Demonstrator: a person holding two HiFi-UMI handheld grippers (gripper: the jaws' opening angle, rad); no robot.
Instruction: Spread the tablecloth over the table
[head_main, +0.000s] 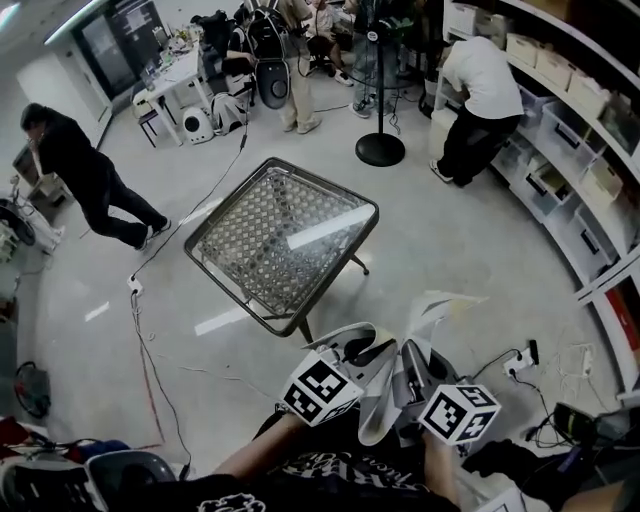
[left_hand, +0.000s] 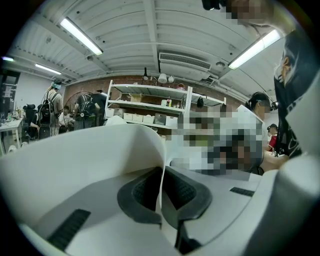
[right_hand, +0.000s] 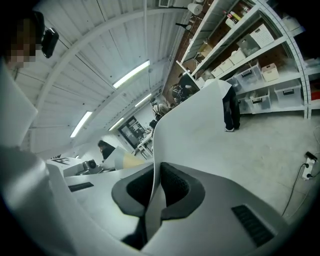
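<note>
A square table (head_main: 283, 240) with a glass top over a woven lattice stands bare on the floor ahead of me. Both grippers are held close together low in the head view, short of the table. My left gripper (head_main: 360, 349) is shut on an edge of the white tablecloth (head_main: 440, 306), whose thin edge runs between its dark pads (left_hand: 141, 192). The white cloth (left_hand: 100, 150) billows up over that gripper's left side. My right gripper (head_main: 413, 360) is also shut on the tablecloth (right_hand: 200, 125), with a fold pinched between its pads (right_hand: 175, 189). The rest of the cloth hangs bunched between the two grippers.
A black pole stand with a round base (head_main: 380, 148) rises beyond the table. A person in white (head_main: 480, 100) bends at the shelving (head_main: 560, 120) on the right, and a person in black (head_main: 85, 175) stands at the left. Cables and a power strip (head_main: 518, 365) lie on the floor.
</note>
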